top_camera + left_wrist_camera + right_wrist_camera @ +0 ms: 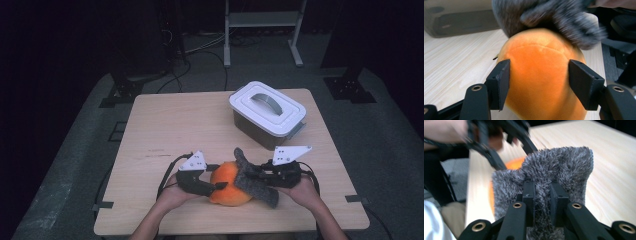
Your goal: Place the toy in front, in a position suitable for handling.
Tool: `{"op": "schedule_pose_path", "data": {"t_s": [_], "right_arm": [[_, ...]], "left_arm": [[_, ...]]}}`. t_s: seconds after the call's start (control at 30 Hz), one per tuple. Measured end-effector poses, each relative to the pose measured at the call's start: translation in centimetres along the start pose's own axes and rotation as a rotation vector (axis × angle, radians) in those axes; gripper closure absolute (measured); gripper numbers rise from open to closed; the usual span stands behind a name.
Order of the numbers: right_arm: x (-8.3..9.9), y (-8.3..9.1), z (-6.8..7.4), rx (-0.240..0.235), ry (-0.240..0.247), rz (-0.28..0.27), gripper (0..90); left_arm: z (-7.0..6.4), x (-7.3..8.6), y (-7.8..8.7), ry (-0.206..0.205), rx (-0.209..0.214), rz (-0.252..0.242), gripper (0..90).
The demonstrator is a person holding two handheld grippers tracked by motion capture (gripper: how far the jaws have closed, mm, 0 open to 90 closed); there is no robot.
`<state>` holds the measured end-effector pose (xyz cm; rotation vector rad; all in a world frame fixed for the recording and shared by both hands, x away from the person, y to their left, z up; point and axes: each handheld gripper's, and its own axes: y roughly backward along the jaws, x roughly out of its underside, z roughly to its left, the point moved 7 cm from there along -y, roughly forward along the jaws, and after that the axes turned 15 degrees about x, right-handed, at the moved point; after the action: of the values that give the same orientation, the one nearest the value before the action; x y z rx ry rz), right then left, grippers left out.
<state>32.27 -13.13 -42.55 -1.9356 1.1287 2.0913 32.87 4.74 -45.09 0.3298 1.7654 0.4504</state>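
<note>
Orange plush ball (230, 184), round and soft, sits at the near edge of the light wooden tabletop (170, 130), between the person's two hands. A fuzzy grey fabric piece (254, 179), sock-like in shape, lies draped over the ball's right side. The left gripper (539, 82) has its jaws spread on either side of the ball, flanking it, and whether the pads actually press the plush is hard to tell. The right gripper (542, 195) is clenched on a fold of the grey fabric, jaws nearly closed with pile bunched between them.

The step in hand looks like working the grey fabric over or off the ball. To do it well, the left gripper should bear on the ball low and at its widest part, so it cannot roll or squirt out, while the right pulls the fabric along its length, not upward, with the fold kept deep in the jaws.

The near tabletop edge is just behind the ball, so any motion should go forward or sideways. The white-lidded grey storage box (268, 114) stands well apart at the far right, leaving the middle and left open.
</note>
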Motion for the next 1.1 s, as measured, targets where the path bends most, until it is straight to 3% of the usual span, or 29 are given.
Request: {"op": "schedule_pose_path", "data": {"t_s": [0.1,0.2,0.33,0.47,0.6,0.7,0.83,0.93,1.1], "right_arm": [[-0.7,0.0,1.1,-0.015,0.030,-0.010,76.3],[0.0,-1.0,1.6,-0.026,0.050,0.026,76.3],[0.6,-1.2,0.9,-0.021,0.033,0.030,76.3],[1.2,-0.7,-0.6,0.013,0.000,0.029,76.2],[1.6,-0.5,-1.4,0.034,-0.017,0.036,76.1],[1.2,-0.3,-1.1,0.036,-0.012,0.033,76.4],[-0.1,0.2,-0.1,0.009,0.003,-0.009,76.5],[0.1,-0.4,0.4,0.015,0.037,0.012,76.4],[0.9,-0.4,-0.7,0.028,0.021,0.030,76.4]], "left_arm": [[0.0,-0.1,-0.2,0.007,-0.005,-0.006,35.7],[-0.1,-0.2,-0.3,-0.003,0.001,-0.001,32.5],[-0.1,-0.3,-0.3,-0.011,0.016,-0.005,16.3],[-0.2,-0.2,-0.5,-0.020,0.022,0.002,14.0],[-0.4,-0.1,-0.7,-0.030,0.017,0.004,26.4],[-0.4,-0.2,-0.7,-0.036,-0.001,0.010,34.5],[-0.4,-0.5,-0.7,-0.018,-0.002,-0.012,35.8],[-0.3,-0.4,-0.7,-0.018,-0.007,-0.006,35.6],[-0.1,-0.4,-0.5,-0.007,-0.010,-0.016,36.2]]}}
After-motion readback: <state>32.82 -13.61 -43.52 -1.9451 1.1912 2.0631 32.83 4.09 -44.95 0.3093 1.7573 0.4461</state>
